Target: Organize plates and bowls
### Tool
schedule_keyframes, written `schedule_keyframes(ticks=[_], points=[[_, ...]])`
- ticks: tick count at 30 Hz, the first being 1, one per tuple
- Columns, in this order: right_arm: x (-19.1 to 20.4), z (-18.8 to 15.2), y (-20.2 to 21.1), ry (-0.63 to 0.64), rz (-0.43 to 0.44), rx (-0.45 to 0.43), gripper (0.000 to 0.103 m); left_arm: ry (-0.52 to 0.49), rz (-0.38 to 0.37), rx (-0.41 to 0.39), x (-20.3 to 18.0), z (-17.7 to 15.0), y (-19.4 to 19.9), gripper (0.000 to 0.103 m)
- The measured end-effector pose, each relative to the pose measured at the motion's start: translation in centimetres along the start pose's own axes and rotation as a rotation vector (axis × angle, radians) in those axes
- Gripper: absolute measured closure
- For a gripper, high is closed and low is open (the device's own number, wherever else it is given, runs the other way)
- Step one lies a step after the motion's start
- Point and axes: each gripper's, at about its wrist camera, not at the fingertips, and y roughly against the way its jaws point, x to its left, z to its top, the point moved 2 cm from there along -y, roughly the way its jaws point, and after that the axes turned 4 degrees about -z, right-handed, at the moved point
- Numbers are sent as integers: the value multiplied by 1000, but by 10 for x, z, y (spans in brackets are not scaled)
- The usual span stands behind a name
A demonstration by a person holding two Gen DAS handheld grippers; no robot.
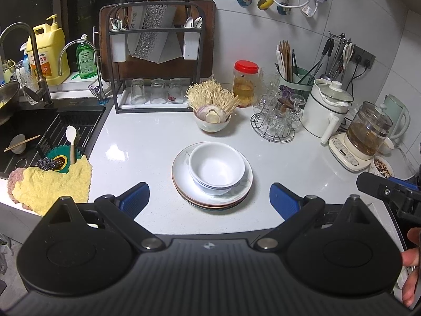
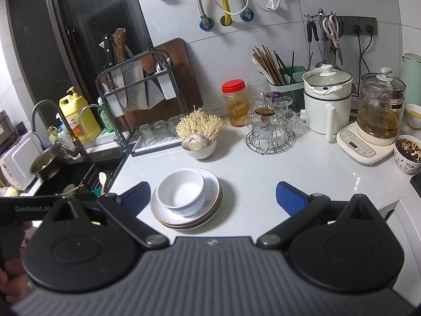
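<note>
Two bowls [image 1: 216, 167], nested, sit on a short stack of plates [image 1: 184, 184] at the centre of the left wrist frame, on the white counter [image 1: 147, 137]. In the right wrist view the same bowls [image 2: 181, 192] and plates [image 2: 210, 202] lie left of centre, low in the frame. The bowls rest toward the far side of the top plate, not centred, so its near rim is bare. Judging by this, the nesting is done, or nearly so: like pieces share one pile, widest at the bottom for steadiness.

The left gripper [image 1: 209, 197] is spread wide and holds nothing; its blue pads [image 1: 136, 197] flank the stack without touching it, seemingly lined up on it. The right gripper [image 2: 213, 197] is equally wide apart and empty, with the stack just beside its left pad and bare counter ahead of it. Each view catches the other tool at a frame edge, so both are held low at the counter's near edge.

One more bowl [image 1: 212, 123], above centre of the left frame, holds mushrooms and cut onion, so it probably stays put. The rack [image 1: 152, 60] at upper centre carries knives and upturned glasses. The sink [image 1: 39, 131] is at the left edge, and kettles fill the right side. Where the stack should end up I cannot tell.
</note>
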Motion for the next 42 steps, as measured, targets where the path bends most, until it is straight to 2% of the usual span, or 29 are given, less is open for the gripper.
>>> schedule_keyframes(ticks=[42], points=[[-5,-2,-20,28,2,59,0,-4,15,53,2,1,-19,3]])
